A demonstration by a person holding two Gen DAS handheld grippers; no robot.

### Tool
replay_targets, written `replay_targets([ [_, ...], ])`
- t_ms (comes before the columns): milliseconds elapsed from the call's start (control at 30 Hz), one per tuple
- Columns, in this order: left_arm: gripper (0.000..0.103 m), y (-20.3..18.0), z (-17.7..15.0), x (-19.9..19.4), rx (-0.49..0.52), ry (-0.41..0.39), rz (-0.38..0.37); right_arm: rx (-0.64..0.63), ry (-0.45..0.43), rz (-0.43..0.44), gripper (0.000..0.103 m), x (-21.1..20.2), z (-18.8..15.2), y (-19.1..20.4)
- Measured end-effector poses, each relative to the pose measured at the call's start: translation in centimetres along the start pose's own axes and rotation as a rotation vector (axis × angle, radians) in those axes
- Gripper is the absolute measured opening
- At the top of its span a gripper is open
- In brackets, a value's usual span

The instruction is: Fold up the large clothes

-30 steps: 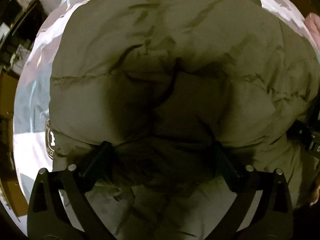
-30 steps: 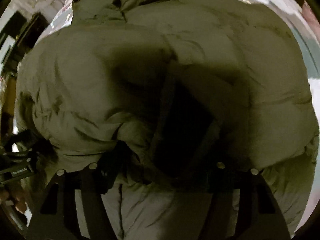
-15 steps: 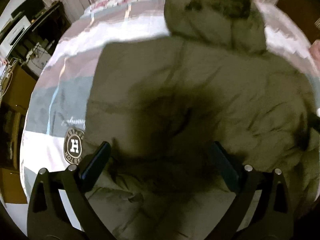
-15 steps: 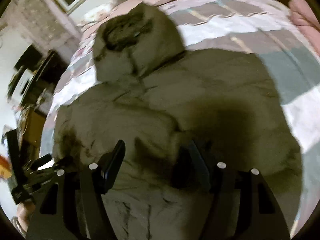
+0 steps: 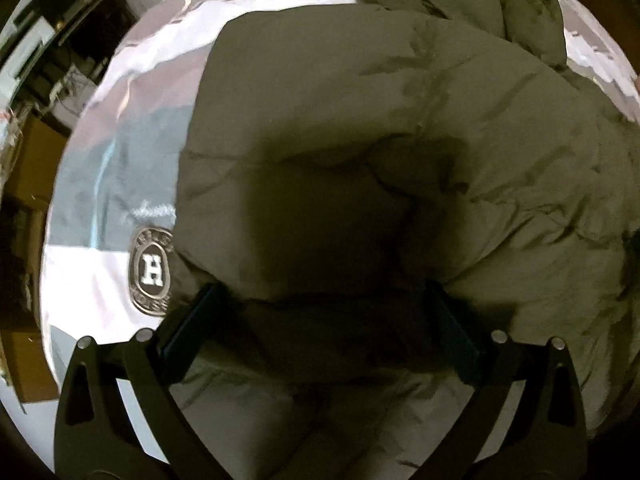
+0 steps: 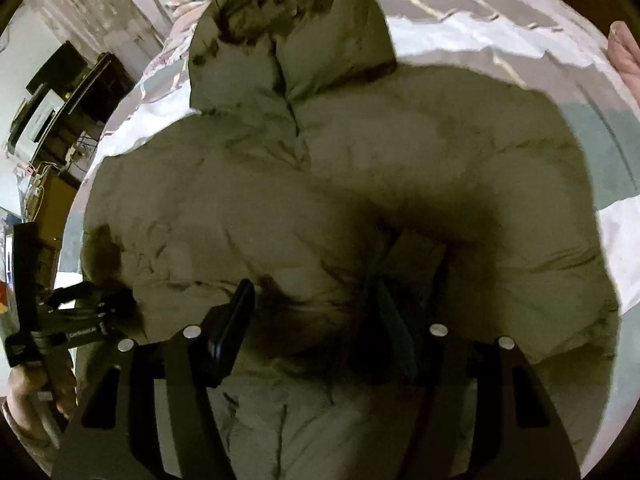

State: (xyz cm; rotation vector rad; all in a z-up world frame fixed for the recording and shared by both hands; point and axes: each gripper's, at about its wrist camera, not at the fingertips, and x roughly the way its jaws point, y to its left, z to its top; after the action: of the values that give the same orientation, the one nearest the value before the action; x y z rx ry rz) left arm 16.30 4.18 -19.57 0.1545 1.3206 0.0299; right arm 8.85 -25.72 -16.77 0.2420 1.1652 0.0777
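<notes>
We see the left claw (image 5: 320,328) spread wide above the puffy olive-green hooded down jacket (image 5: 400,140), gripping nothing; it was buried in fabric a second ago. On the striped bed (image 6: 608,224) the jacket lies folded. The right claw (image 6: 316,320), closing slightly, has lifted empty too.

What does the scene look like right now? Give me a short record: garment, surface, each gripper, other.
garment: olive puffer jacket, hood at the far end, lying bunched on the bed
surface: patchwork bedspread with a round H badge
left gripper: jaws wide over the near jacket edge, grip unclear
right gripper: jaws closing, jacket fold between them
other: dark furniture beside the bed
</notes>
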Motion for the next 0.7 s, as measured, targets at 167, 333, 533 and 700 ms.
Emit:
replay_targets([
  [167, 0.101, 1.2, -0.4, 0.6, -0.039, 0.071, -0.058, 0.150, 0.030, 0.087, 0.064, -1.9, -0.2, -4.4],
  [333, 0.101, 2.9, -1.9, -1.3, 0.001, 0.056, -0.109, 0.258, 0.062, 0.000, 0.102, -7.2, -1.1, -10.5],
  [533, 0.101, 7.3, -4.4, 0.6, -0.143, 0.160, -0.268, 0.496, 0.300, -0.112, 0.102, -5.1, -6.6, -19.5],
  [700, 0.101, 9.0, -5.5, 1.8, -0.194, 0.222, -0.244, 0.639, 0.429, -0.011, 0.102, -0.2, -10.3, -22.1],
])
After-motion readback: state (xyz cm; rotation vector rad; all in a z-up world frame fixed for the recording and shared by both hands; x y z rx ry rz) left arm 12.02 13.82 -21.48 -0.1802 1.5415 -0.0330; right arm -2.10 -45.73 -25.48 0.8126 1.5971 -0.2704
